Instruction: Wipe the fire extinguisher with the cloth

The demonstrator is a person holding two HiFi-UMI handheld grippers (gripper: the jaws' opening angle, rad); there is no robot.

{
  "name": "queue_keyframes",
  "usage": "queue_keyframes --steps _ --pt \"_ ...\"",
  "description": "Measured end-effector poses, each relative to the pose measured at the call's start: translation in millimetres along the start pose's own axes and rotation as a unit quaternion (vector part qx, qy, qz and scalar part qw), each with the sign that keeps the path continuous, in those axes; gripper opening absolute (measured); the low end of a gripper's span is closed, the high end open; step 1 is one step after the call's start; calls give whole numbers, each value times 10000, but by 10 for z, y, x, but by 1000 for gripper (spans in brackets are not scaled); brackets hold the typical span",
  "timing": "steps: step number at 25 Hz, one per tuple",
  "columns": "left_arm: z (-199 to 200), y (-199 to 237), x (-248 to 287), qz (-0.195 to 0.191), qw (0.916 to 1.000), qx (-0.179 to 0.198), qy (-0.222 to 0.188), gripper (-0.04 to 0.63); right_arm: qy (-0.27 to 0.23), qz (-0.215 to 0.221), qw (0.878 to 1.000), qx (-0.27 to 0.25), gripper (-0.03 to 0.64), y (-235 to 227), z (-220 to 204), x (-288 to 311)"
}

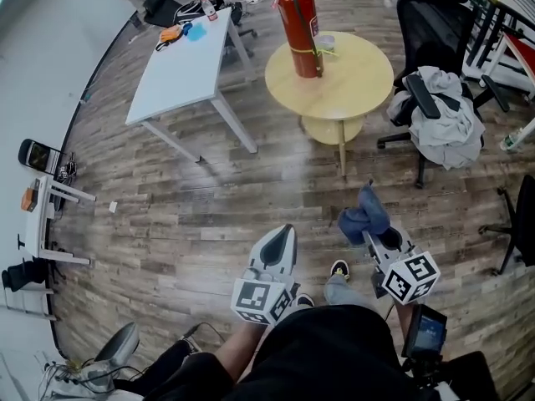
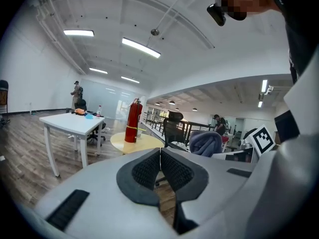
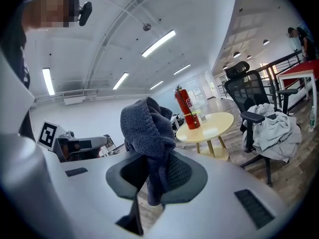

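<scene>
A red fire extinguisher (image 1: 299, 28) stands upright on a round yellow table (image 1: 359, 86) far ahead of me; it also shows small in the left gripper view (image 2: 132, 121) and the right gripper view (image 3: 183, 106). My right gripper (image 1: 369, 226) is shut on a dark blue-grey knitted cloth (image 3: 148, 133), which bunches up above the jaws (image 1: 365, 214). My left gripper (image 1: 284, 239) is shut with nothing in it, its pads (image 2: 149, 169) pressed together. Both grippers hang low over the wooden floor, well short of the table.
A white rectangular table (image 1: 185, 65) with small items stands left of the round one. A black office chair draped with grey clothing (image 1: 443, 124) is to the right. Another chair (image 1: 518, 224) sits at the right edge. Shelving (image 1: 38, 215) lines the left wall.
</scene>
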State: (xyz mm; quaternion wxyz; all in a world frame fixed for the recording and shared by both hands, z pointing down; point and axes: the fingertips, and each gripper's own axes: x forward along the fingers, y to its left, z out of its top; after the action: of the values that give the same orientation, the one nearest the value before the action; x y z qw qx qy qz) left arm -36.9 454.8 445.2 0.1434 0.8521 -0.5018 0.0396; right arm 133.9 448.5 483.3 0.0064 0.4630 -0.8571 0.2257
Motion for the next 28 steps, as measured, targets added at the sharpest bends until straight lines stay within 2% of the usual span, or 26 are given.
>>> queue_keyframes --steps 6,14,20,24,28 --pt "112 4 494 73 9998 119 124 23 49 39 9999 120 72 -480 157 222" --pt "190 260 900 35 9997 124 213 23 187 51 9998 60 72 -645 223 616" --pt "300 724 1327 -57 9999 -40 106 23 259 -185 9995 -78 72 -783 370 1182" --pt "412 1058 1544 -206 9997 -49 85 23 250 -149 9996 -8 72 -754 485 1636" --pt "522 1436 1699 -285 9996 -62 55 23 270 -305 9988 -273 72 -716 615 2032"
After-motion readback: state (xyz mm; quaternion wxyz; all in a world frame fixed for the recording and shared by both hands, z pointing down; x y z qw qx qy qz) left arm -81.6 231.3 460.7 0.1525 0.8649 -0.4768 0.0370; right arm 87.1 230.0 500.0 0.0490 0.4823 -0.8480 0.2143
